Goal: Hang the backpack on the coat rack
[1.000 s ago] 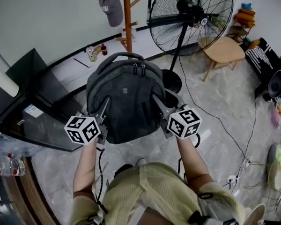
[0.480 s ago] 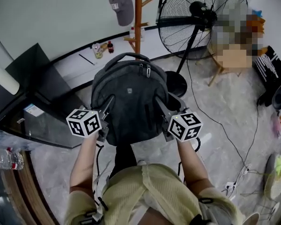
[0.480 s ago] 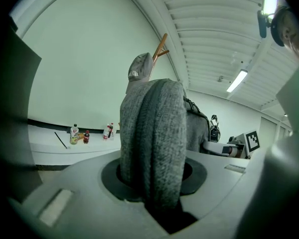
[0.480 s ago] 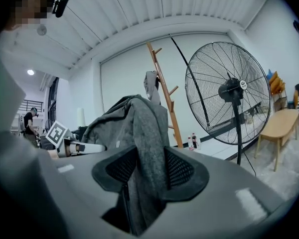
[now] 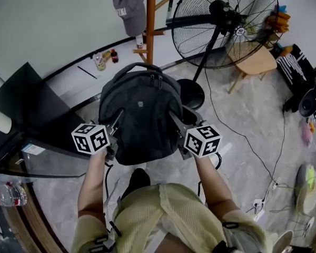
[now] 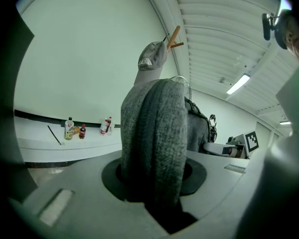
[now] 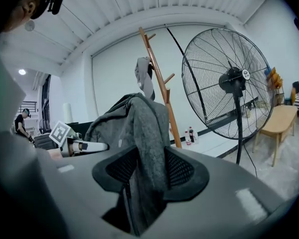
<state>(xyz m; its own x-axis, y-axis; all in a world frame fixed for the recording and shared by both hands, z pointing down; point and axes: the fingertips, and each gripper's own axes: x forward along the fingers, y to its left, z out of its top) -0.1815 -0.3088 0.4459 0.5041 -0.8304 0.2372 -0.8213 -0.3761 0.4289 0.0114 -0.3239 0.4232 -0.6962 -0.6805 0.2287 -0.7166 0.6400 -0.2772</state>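
Far L: dark cabinet (image 5: pixel 39 115) at 9 o'clock of the pack, well apart.
Ledge: a few small bottles (image 5: pixel 102 59) on the white ledge by the wall, 11 o'clock of the pack.
L gripper (image 5: pixel 117 121): clamped on! Jaws bite a thick grey padded fold of the backpack (image 5: pixel 139 115) at its 8 o'clock side. In the left gripper view that fold fills the whole gap.
Pack: dark grey, up off the floor, carried betw. both grippers, front panel to the head cam, top handle at 12 o'clock.
Coat rack (image 5: pixel 150 22): wooden pole w/ pegs, upright, 12 o'clock and near the handle. Pack not on a peg yet.
Cap (image 5: pixel 127 4): grey, hanging off the rack, 11 o'clock of the pole.
R gripper (image 5: pixel 175 119): also gripping, jaws pinching grey pack fabric at the 4 o'clock side. Cloth sits betw. the mesh pads in the right gripper view.
Fan (image 5: pixel 224 20): big black pedestal job, 1–2 o'clock of the pack.
Far R: wooden stool (image 5: pixel 255 59), 2 o'clock, past the fan.
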